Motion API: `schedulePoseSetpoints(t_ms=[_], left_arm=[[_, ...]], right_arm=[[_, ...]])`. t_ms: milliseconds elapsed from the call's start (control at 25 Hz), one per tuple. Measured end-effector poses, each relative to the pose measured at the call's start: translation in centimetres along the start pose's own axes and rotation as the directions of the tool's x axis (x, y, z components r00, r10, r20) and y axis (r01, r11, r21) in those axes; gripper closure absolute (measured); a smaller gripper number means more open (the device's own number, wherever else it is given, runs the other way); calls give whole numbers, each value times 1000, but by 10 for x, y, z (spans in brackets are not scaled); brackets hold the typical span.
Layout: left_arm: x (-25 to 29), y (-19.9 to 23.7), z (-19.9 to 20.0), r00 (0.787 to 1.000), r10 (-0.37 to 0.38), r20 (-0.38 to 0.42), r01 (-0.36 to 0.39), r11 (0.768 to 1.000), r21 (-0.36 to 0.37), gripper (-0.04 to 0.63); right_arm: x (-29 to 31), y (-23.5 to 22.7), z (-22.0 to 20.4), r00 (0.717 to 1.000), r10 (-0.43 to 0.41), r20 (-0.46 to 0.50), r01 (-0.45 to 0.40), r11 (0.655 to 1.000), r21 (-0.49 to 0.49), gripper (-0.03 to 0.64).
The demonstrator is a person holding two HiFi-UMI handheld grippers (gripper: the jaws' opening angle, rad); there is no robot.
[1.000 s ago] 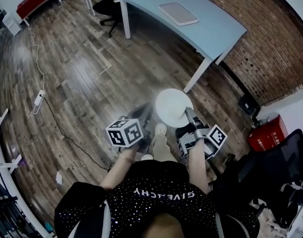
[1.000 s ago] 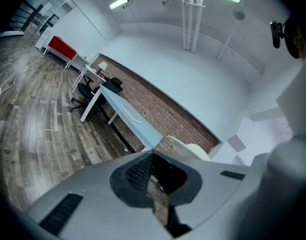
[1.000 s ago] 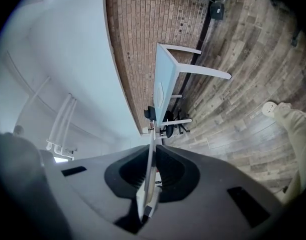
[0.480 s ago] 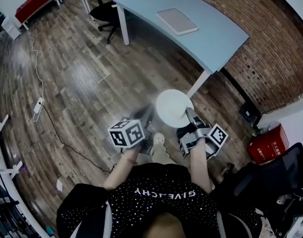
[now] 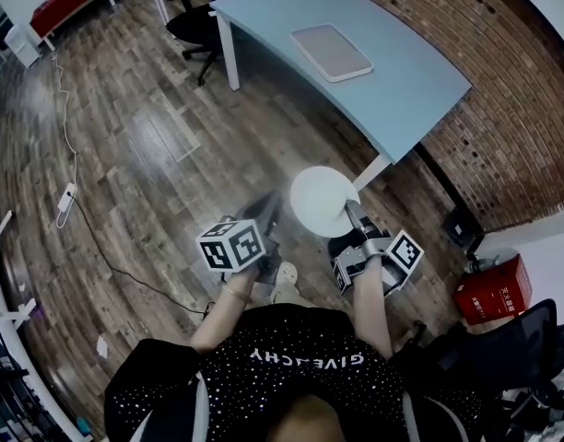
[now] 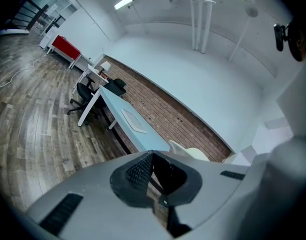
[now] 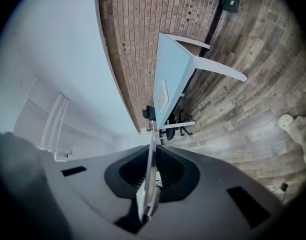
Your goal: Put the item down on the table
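Room: wood floor (image 5: 153,145), brick wall; pale blue surface (image 5: 402,72) ahead, a flat tray (image 5: 333,52) on it.
Item: white plate (image 5: 321,201), over the floor, well short of the surface.
Right tongs (image 5: 349,213): clamped on the plate's near rim.
Left tongs (image 5: 270,207): together, empty, beside the plate.
Bearing: the surface lies straight beyond the plate's far rim.
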State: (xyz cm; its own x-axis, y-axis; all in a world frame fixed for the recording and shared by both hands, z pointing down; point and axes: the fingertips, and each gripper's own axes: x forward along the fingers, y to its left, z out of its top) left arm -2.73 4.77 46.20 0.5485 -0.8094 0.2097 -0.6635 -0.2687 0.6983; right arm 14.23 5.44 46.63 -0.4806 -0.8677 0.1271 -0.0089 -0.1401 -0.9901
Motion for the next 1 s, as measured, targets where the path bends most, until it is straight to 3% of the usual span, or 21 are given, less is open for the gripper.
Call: schedulePoseSetpoints(t_ms=[440,1000], left_arm=[[73,2,26,999,13,32,-13,1000,-1,584],[100,-1,27,999,16,39,-17,1000,25,584]], right_arm=[[58,12,58,999,8,-35,-8,1000,-8,586],[72,11,84,999,43,-28,-42,999,13,586]])
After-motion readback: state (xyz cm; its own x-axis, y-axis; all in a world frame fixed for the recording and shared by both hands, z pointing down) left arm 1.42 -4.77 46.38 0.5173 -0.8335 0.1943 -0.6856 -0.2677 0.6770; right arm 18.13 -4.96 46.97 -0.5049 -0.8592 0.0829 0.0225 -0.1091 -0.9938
